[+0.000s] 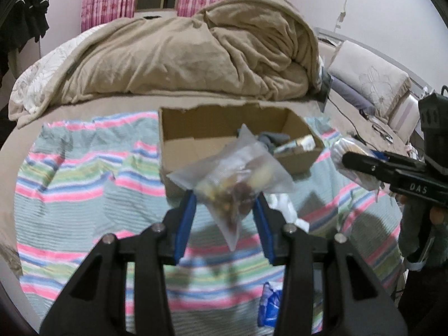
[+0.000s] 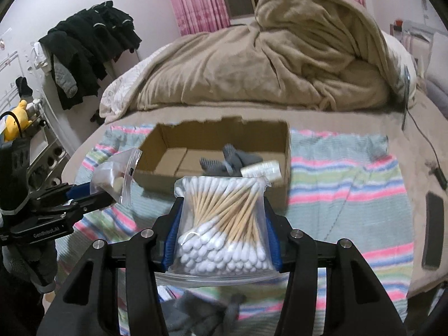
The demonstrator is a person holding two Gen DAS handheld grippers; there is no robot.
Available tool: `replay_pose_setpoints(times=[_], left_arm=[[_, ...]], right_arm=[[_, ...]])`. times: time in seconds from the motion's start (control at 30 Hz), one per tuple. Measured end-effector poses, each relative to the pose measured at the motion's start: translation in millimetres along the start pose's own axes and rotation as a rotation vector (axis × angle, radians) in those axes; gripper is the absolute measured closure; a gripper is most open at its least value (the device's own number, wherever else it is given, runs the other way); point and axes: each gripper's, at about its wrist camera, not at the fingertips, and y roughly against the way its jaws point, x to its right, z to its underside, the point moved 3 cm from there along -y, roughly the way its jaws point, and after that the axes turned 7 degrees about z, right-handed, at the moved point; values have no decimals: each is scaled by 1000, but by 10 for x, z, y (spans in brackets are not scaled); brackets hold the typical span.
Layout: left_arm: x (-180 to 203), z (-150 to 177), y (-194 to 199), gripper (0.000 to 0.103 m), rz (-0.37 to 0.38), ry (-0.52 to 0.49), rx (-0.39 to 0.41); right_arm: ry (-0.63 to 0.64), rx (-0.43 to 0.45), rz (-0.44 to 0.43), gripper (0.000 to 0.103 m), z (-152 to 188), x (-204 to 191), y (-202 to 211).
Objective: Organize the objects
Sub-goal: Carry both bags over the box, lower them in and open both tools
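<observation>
Box (image 2: 212, 151) on striped cloth (image 2: 350, 173), partly filled: gray item (image 2: 224, 162) + small pack (image 2: 261, 171) already inside. Two bags not in yet, both just short of box. Left gripper (image 1: 224, 198) clamped on snack bag (image 1: 232, 176); right gripper (image 2: 222, 218) clamped on swab bag (image 2: 224, 224). Blue wrapper (image 1: 270, 305) on cloth, near side of box, prob. left to do.
</observation>
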Motion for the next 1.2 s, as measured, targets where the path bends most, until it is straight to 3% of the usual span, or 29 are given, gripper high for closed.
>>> replay_pose_setpoints(times=[0.43,0.97,1.2], left_arm=[[-184,-410,-138,60,1,-20,46],[-512,-420,-722,60,4,-81,-54],[-582,-425,-754,58,7,-111,-58]], right_arm=[[53,15,-7,49,-443,-283,-302],[50,-43,-30,49,-731,-514,-917],[26,-96,-14,49,-710,-632,-1285]])
